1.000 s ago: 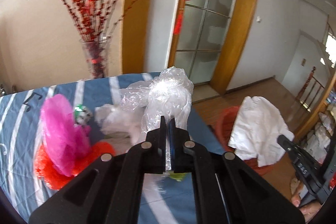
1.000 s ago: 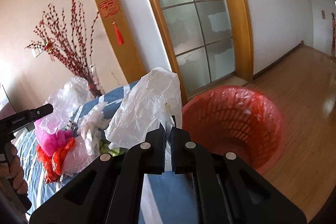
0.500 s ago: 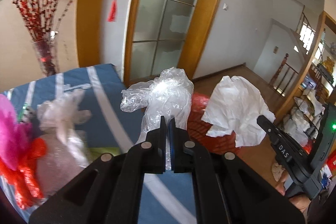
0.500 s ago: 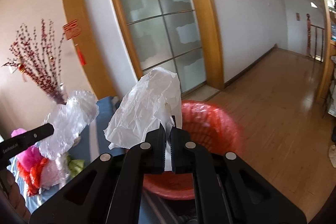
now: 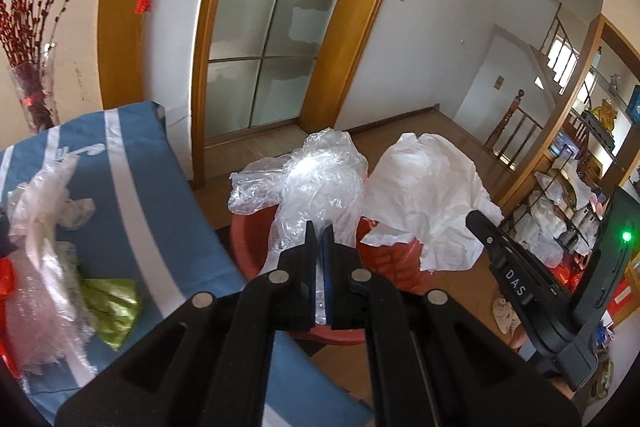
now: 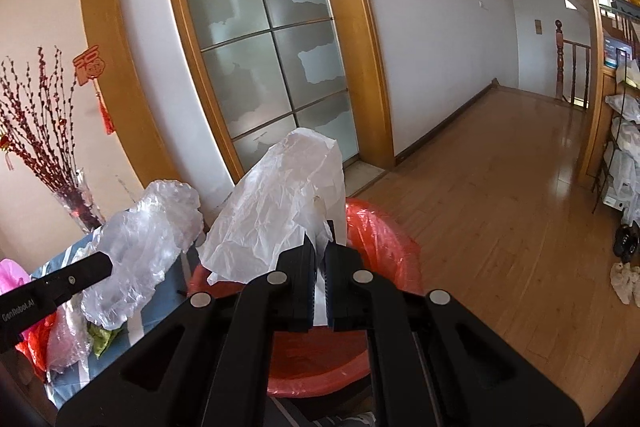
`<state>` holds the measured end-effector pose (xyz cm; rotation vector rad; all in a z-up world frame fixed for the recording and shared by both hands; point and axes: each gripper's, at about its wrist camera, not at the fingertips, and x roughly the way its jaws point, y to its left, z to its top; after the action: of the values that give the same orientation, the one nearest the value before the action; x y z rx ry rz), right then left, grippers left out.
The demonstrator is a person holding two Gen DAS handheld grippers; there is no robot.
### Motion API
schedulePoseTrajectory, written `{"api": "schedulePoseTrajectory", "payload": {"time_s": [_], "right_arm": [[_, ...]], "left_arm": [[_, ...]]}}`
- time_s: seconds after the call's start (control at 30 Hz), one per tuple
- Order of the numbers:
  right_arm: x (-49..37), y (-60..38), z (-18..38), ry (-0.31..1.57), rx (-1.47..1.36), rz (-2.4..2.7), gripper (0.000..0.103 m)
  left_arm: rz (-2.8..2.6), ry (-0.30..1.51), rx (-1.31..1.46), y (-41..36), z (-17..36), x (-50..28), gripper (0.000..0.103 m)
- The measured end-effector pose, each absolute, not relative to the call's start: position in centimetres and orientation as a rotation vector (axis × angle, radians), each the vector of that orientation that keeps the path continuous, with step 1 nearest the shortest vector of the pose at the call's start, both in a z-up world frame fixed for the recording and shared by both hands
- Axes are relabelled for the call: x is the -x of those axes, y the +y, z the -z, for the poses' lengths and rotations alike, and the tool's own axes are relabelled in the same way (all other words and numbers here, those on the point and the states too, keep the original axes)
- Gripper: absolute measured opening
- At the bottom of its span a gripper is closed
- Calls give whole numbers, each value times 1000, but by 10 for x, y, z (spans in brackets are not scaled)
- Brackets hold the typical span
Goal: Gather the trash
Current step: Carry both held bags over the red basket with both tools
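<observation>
L gripper (image 5: 319,239): clamped on clear bag (image 5: 316,183), held over bin (image 5: 248,247) for the drop.
R gripper (image 6: 319,259): clamped on white bag (image 6: 280,211), also above bin.
Rest: trash (image 5: 52,267) left of bin.

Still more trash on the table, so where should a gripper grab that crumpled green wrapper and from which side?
Take the green wrapper at its bare front corner, coming from the table edge nearest the red bin. Its other side is tucked under the clear plastic bundle, so that corner looks freest. Both grippers are full now.
</observation>
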<state>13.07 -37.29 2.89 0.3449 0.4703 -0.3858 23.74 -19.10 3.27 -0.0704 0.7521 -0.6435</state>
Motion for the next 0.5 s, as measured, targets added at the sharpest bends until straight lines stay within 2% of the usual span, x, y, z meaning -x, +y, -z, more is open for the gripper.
{"api": "schedulePoseTrajectory", "payload": {"time_s": [0.5], "right_arm": [[-144, -391, -6, 513, -416, 398, 7]], "left_arm": [[683, 858, 101, -228, 6, -261, 6]]}}
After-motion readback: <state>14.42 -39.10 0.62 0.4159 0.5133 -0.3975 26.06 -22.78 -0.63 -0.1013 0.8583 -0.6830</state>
